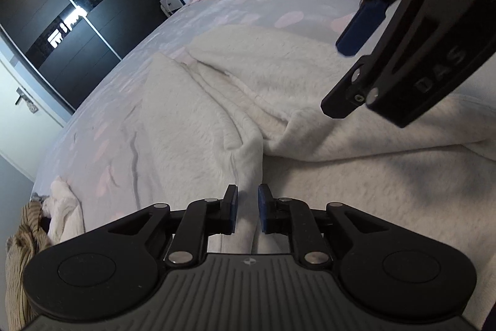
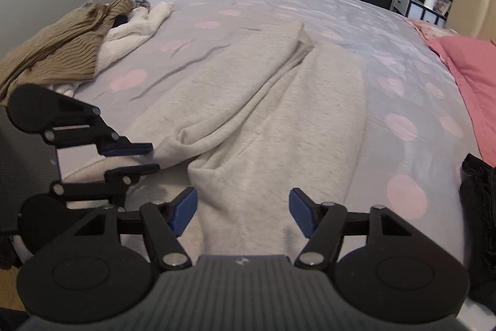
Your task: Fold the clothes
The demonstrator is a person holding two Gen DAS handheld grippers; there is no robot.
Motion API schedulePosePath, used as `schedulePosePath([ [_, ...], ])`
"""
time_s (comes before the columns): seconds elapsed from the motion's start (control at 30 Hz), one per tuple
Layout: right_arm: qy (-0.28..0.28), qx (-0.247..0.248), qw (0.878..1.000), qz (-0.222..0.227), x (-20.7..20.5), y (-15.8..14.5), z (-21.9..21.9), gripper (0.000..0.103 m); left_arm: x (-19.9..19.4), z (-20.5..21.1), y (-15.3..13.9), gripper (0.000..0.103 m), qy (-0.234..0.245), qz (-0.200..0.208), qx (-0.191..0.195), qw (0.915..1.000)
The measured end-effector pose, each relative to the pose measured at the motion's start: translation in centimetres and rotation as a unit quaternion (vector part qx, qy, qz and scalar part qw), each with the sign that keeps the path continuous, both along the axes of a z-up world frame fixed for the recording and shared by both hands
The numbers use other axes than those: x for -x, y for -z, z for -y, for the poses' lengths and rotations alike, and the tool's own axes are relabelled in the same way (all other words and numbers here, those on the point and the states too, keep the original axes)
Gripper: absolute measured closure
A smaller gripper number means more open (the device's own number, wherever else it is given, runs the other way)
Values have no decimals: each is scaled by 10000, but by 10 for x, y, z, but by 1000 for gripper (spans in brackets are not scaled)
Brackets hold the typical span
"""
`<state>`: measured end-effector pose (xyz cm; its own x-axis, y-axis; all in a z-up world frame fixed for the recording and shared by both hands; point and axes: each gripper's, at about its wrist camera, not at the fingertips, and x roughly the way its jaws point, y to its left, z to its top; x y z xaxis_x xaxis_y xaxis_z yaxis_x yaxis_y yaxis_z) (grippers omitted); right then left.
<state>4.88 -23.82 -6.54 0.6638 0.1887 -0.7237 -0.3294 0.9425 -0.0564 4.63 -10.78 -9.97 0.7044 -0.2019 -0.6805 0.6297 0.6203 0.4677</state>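
a: grippers first. the left gripper point(image 1: 248, 211) is sitting low at the near edge of the pale grey fleecy sweatpants point(image 2: 266, 114), its blue pads point(image 1: 233, 208) standing a narrow gap apart with a ridge of the cloth running up between them. i am not seeing a pinch yet, so i am calling it parted, not gripping.

b: and the right gripper point(image 2: 243, 214)?

a: it is hovering over the leg nearest it, jaws spread wide, nothing between them. in the left view it is hanging above the cloth, not touching.

b: where are the sweatpants lying?

a: spread on the lilac bedsheet with pink spots point(image 2: 403, 89), legs running away from the grippers, one leg rumpled and partly overlapping the other.

b: so which step is this looking like?

a: i am judging it as the take-up before a fold: both tools are lining up on the near end, neither holding.

b: next move?

a: probably both closing on the near edge, well apart from each other, then lifting together. the brown ribbed knit garment point(image 2: 52, 51) and the white fluffy garment point(image 2: 133, 27) are waiting at the bed's corner, and the pink pillow point(image 2: 471, 70) is lying off to the other side.
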Motion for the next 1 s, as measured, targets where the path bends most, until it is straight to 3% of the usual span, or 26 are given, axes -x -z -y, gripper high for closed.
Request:
schedulePosePath([
  [0.23, -161, 82, 9998, 21, -17, 20, -15, 48, 5, -6, -13, 91, -23, -13, 229, 9997],
  [0.37, -346, 417, 9985, -77, -24, 32, -29, 48, 6, -9, -17, 91, -82, -9, 302, 9995],
  [0.47, -400, 696, 9967, -134, -25, 39, -34, 68, 5, -11, -20, 91, -110, -30, 403, 9991],
  [0.5, -404, 778, 9961, -118, -25, 39, -35, 81, 4, -12, -22, 91, -117, -54, 465, 9988],
  [0.63, -234, 1092, 9937, 101, -17, 23, -34, 92, 2, -16, -27, 91, -155, -181, 735, 9970],
  [0.7, -219, 1636, 9855, 382, -6, 13, -37, 94, 0, -16, -28, 91, -171, -182, 799, 9965],
  [0.8, -220, 2517, 9640, 825, 10, -2, -43, 94, -6, -18, -33, 91, -194, -336, 1053, 9937],
  [1.0, -574, 3269, 9373, 1061, 22, 3, -49, 94, -46, -30, -50, 91, -591, -1107, 1818, 9753],
])
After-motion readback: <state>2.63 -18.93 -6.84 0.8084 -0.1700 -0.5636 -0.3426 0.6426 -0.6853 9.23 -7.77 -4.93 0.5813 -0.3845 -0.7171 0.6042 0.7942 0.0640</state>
